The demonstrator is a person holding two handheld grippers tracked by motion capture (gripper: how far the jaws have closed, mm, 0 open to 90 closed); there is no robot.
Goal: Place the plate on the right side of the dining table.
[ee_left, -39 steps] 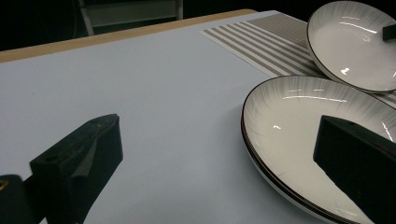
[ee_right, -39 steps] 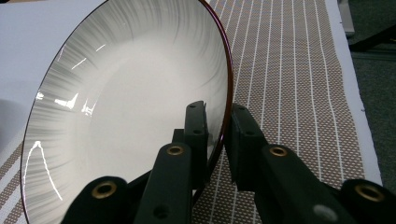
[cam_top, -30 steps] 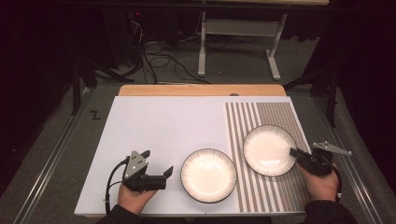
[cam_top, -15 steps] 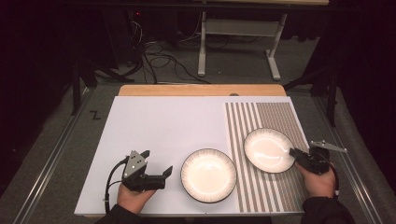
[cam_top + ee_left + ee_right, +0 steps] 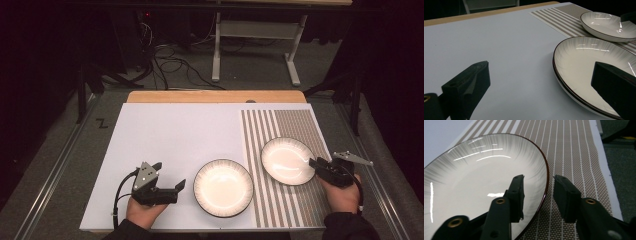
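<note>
Plate (image 5: 287,161) now flat on striped mat (image 5: 295,125); right hand-held gripper (image 5: 316,165) jaws just opened, straddling rim w/o pressing; left hand-held gripper (image 5: 181,186) wide.

Two plates (image 5: 223,187) (image 5: 288,161), one striped mat (image 5: 295,125), one white board (image 5: 175,140) and two hand-held grippers (image 5: 177,186) (image 5: 315,163).

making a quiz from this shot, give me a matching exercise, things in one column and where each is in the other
Things:
1. right plate
2. left plate
3. right gripper
4. left gripper

Places:
A. on the plain white surface
B. jaws apart astride a plate's rim
C. on the striped mat
D. open beside a plate, touching nothing

Pairs: 1-C, 2-A, 3-B, 4-D
</note>
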